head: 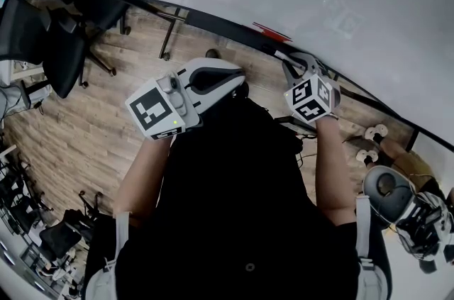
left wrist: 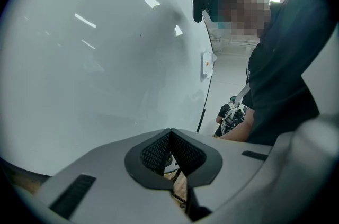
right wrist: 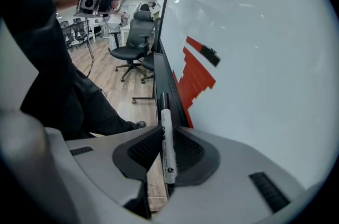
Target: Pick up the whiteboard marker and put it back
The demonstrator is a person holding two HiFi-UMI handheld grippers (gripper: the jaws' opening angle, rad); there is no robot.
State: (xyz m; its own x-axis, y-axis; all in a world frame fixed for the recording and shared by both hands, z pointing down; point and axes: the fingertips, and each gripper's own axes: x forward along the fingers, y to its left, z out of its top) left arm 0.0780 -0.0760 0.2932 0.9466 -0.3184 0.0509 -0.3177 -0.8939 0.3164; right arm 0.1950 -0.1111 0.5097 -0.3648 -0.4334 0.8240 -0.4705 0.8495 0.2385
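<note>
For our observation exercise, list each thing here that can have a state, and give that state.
right gripper: shut on the whiteboard marker.
whiteboard marker: held, dark end pointing away.
left gripper: shut, empty.
whiteboard: mostly blank, with a red stepped mark.
office chair: upright, unoccupied.

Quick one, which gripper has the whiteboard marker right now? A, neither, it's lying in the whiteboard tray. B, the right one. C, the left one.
B: the right gripper has its jaws clamped on the whiteboard marker, while the left gripper has its jaws together with nothing between them.
</note>
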